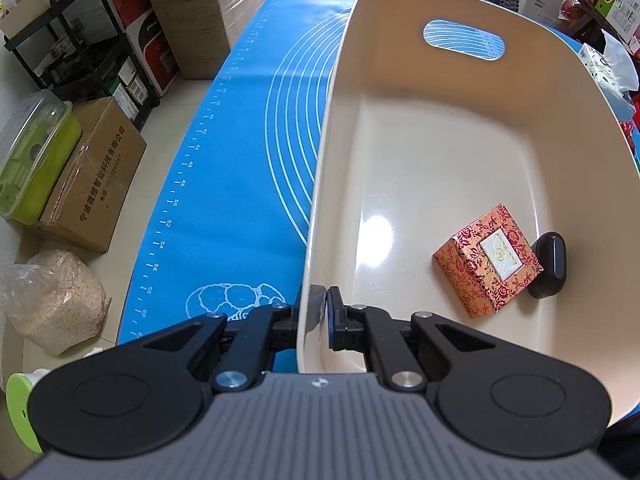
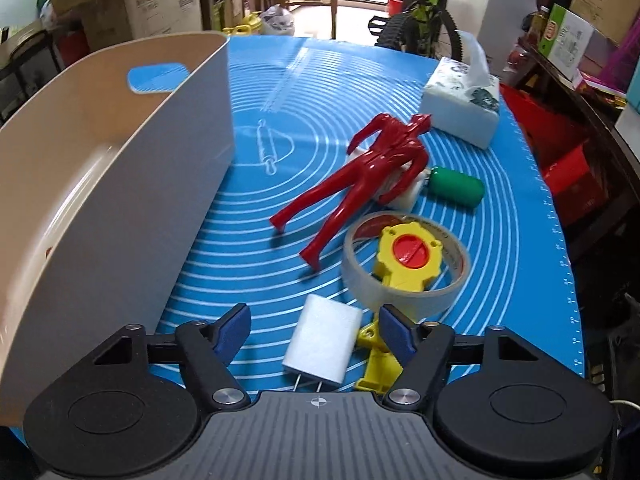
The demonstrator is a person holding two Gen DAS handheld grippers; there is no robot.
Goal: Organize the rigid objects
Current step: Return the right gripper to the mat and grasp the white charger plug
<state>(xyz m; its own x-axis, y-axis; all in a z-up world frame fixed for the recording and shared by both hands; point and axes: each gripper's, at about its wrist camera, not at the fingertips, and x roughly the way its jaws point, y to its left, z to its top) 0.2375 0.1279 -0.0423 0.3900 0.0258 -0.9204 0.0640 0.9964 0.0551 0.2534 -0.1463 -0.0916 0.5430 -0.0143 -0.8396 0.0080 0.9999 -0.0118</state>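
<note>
My left gripper (image 1: pixel 325 300) is shut on the near left rim of a cream plastic bin (image 1: pixel 460 128). Inside the bin lie a red-and-gold patterned box (image 1: pixel 486 260) and a small black case (image 1: pixel 550 264) touching it. In the right wrist view my right gripper (image 2: pixel 314 322) is open, with a white charger plug (image 2: pixel 324 346) lying between its fingers on the blue mat (image 2: pixel 280 160). Beyond it lie a roll of tape (image 2: pixel 360 280) with a yellow-and-red toy (image 2: pixel 410 258) inside, a red figurine (image 2: pixel 360 176) and a green capsule (image 2: pixel 456 186). The bin (image 2: pixel 132 184) stands to the left.
A tissue pack (image 2: pixel 462 100) sits at the mat's far right. A yellow piece (image 2: pixel 378 364) lies by my right finger. Cardboard boxes (image 1: pixel 92 184), a black shelf (image 1: pixel 84 40) and a sack (image 1: pixel 60 300) stand on the floor left of the table. Red crates (image 2: pixel 568 172) stand to the right.
</note>
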